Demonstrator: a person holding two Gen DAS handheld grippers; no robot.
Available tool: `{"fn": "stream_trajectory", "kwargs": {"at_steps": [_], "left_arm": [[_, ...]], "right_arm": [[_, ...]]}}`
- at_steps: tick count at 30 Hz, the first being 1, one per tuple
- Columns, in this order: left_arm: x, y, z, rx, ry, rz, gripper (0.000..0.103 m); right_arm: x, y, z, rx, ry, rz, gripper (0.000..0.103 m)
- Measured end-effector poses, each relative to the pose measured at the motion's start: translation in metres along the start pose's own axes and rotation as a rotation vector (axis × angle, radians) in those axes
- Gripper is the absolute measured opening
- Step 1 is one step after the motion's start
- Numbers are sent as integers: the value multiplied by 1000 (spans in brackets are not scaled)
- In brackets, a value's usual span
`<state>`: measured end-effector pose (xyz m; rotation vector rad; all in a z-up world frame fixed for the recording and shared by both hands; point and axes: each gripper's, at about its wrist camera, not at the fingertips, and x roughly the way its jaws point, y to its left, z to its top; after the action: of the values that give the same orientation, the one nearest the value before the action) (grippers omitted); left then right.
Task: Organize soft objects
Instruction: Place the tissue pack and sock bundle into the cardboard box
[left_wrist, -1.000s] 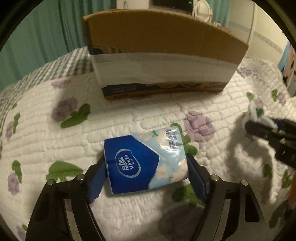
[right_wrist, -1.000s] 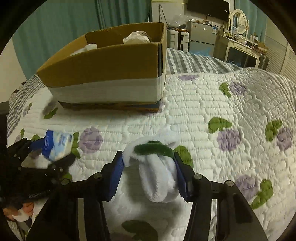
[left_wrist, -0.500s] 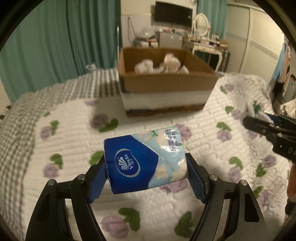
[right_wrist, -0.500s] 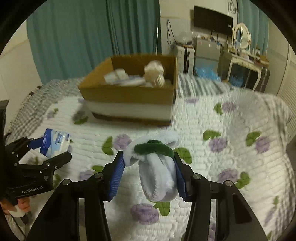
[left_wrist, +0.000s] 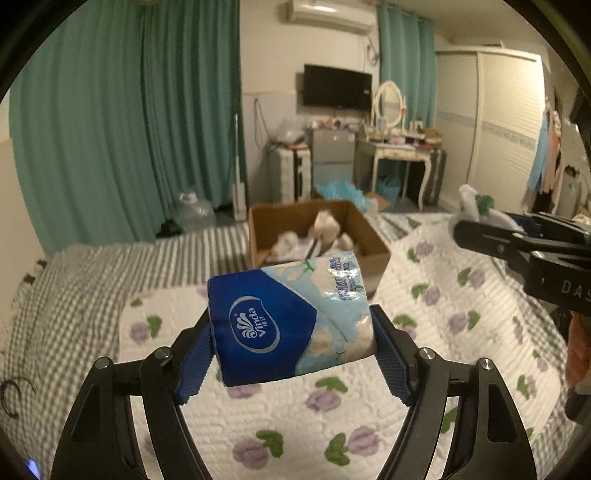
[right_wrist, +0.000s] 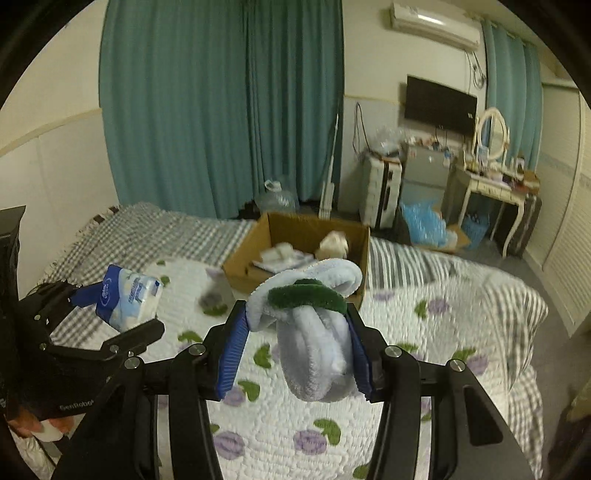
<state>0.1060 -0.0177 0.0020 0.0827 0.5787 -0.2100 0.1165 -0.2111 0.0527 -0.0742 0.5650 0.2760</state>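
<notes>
1. You held the left gripper (left_wrist: 291, 354) clenched on the tissue pack (left_wrist: 288, 317), one blue pad on each end. The pack hung in the air on the near side of the box (left_wrist: 373, 236), above the quilt (left_wrist: 461, 295), and touched neither.

2. You held the right gripper (right_wrist: 295, 354) clenched on the sock (right_wrist: 314, 332), a rolled pale bundle with a green band. It too hung short of the box, which lay well ahead on the bed.

3. The box stood open and already held several pale soft items; what they were could not be told.

4. Risk, pack: its glossy wrap was gripped only at the ends. A quick swing towards the box could probably let it slide out and drop on the quilt short of the box.

5. Risk, sock: the bundle bulged above and below the pads. If the pile gave under the squeeze, the roll could sag or come undone before it reached the box.

6. Risk, both: the two grippers pointed at the one box from either side. Brought in together, they could knock at its opening, or a low approach could catch the near wall and shove the box across the quilt.
</notes>
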Motion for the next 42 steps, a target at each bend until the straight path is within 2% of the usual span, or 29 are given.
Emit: {"fn": "stream_trajectory", "kwargs": {"at_steps": [5,10,14,21,26,32,36,42], "left_arm": [[-1,1,21,10,-36,10,77],[18,3,42,11,-53,28,77],[50,13,61,-18,-48,25,77],[123,25,80,-2,-24,61,77],[180,33,86,-7,11,60,77],[229,31,85,12,47,47,77],[251,29,88,2,69,29,77],[264,21,91,50,43,10,78]], "right_arm": [[-1,0,28,-11,-49,29,50],[20,-1,53,-29,-71,56,50],[51,-4,67,-30,-74,66,50],[124,-25,85,7,-55,80,50],[183,-47,89,43,-21,74,50],[237,-73,85,82,22,62,50],[263,-83,84,89,50,61,50],[290,-92,81,121,74,85,50]]}}
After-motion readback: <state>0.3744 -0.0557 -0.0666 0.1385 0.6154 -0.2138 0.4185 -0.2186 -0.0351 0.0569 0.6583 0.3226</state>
